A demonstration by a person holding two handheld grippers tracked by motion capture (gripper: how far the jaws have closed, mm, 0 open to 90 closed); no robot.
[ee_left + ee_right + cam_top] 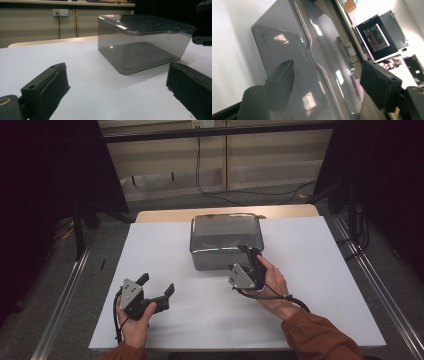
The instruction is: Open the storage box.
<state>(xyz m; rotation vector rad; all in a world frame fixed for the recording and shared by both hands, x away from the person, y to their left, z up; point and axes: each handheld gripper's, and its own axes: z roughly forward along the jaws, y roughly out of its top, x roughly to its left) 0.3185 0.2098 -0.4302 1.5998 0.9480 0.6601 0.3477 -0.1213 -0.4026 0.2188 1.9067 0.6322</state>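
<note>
A grey see-through box (226, 241) with its lid (147, 23) on stands in the middle of the white table (310, 285), toward the far edge. The right gripper (251, 256) is at the near right corner of the box, turned on its side, and its jaws are spread apart: in the right gripper view one jaw lies in front of the box wall and the other is above the lid, so the edge of the lid sits between them, but nothing is clamped yet. The left gripper (156, 286) rests low over the table, well apart from the box, with its jaws wide and empty; in the left gripper view the box is seen between its two pads (53, 87). I judge that the work is at its beginning: the lid looks closed, the box seems empty inside, and the likely next step is to close the right jaws on the lid edge, perhaps while the left one holds the box. No brand, label or readable writing is found on the box; the screen (377, 37) far behind is too blurred to read.
</note>
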